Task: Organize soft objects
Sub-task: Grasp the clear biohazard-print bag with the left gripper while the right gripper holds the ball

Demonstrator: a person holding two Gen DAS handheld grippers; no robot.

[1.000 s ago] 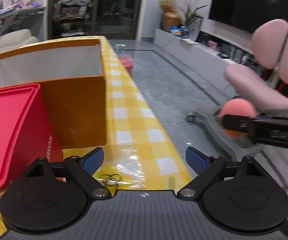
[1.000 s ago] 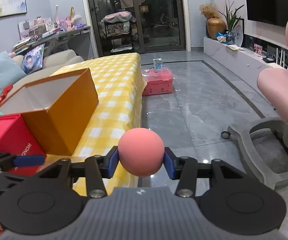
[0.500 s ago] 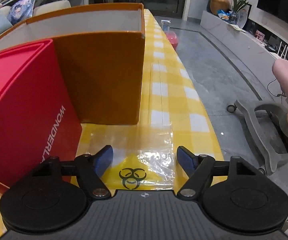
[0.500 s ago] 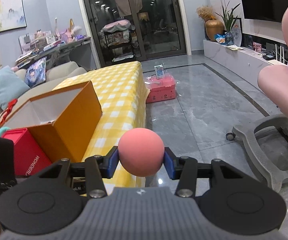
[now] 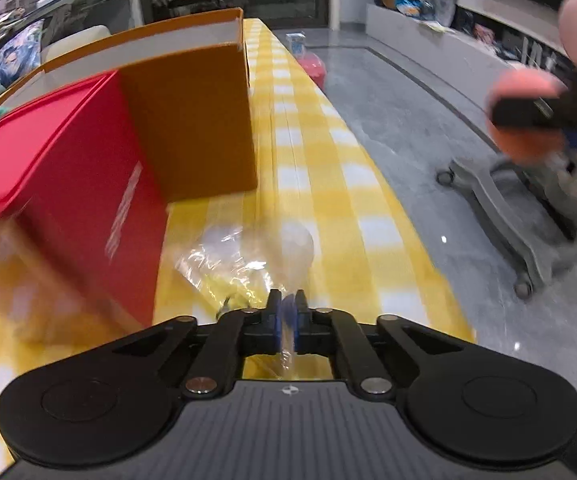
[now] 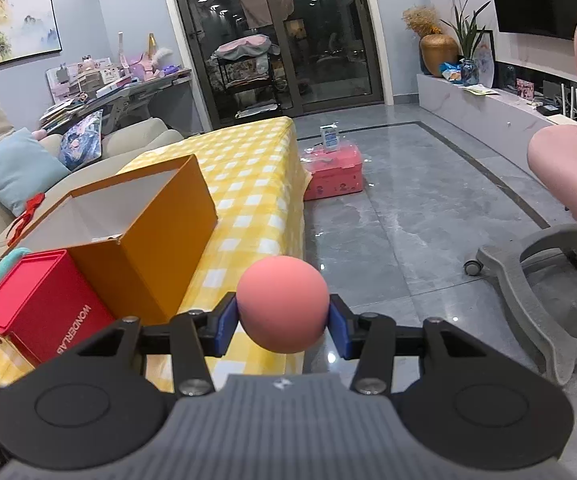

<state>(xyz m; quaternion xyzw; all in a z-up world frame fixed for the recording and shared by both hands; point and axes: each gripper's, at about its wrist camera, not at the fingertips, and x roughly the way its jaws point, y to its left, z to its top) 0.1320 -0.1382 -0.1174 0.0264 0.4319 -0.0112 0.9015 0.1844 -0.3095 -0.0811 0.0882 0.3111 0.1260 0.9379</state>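
Note:
My right gripper (image 6: 283,322) is shut on a pink foam ball (image 6: 283,305) and holds it in the air off the table's near right corner; the ball also shows blurred in the left wrist view (image 5: 526,118). My left gripper (image 5: 287,320) is shut on the edge of a clear plastic bag (image 5: 248,258) with a yellow print, which lies crumpled on the yellow checked tablecloth (image 5: 328,184). An open orange box (image 6: 140,220) and a red box (image 6: 44,300) stand on the table to the left. A teal soft object (image 6: 6,262) peeks out behind the red box.
A pink swivel chair (image 6: 568,184) with a grey wheeled base (image 6: 528,280) stands on the floor at right. A pink storage case (image 6: 334,176) sits on the floor beyond the table. A sofa with cushions (image 6: 16,164) runs along the left.
My left gripper has closed from open onto the clear plastic bag and the bag has lifted and crumpled. The right gripper with the ball has risen slightly.

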